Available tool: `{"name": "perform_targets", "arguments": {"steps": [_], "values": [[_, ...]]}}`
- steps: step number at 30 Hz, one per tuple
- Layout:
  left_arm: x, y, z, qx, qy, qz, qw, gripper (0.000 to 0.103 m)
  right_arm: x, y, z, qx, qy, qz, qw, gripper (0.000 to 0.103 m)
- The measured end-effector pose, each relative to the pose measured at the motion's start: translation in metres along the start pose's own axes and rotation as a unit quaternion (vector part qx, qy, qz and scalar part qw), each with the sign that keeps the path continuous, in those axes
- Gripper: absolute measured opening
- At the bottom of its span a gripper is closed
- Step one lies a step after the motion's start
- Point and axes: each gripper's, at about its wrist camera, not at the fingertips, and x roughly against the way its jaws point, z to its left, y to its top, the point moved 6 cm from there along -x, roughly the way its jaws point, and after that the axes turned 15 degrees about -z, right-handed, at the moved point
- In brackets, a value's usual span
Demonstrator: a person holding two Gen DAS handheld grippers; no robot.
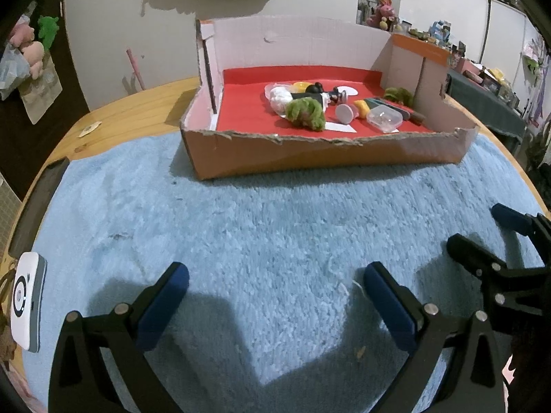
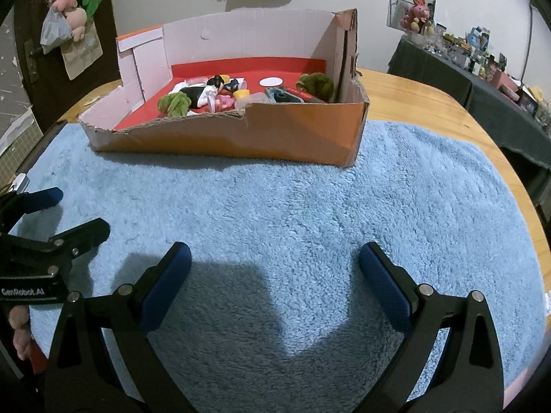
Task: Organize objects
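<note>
Hovering over the blue towel [image 1: 261, 241], left claw [image 1: 275, 296] and right claw [image 2: 273, 275] gape, released; the cardboard box [image 1: 310, 158] at 12 o'clock lies crosswise.

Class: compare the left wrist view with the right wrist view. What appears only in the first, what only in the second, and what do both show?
Only the left wrist view shows the white device at the mat's left edge and the clear plastic case in full. Only the right wrist view shows the box's tall torn right wall from outside. Both show the cardboard box with its red floor, the blue mat, and both grippers, left and right, open and empty.
</note>
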Motion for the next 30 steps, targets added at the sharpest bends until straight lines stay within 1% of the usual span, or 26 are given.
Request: {"name": "perform_targets", "arguments": {"steps": [3, 30], "values": [[0.0017, -0.0016, -0.0002, 0.000, 0.003, -0.015, 0.9999, 0.103, -0.0001, -0.0001, 0.0000, 0.000, 0.000, 0.000, 1.000, 0.100], [0.0007, -0.0016, 0.0001, 0.002, -0.001, -0.013, 0.9999, 0.103, -0.0002, -0.0006, -0.0001, 0.001, -0.001, -0.001, 1.000, 0.101]]}}
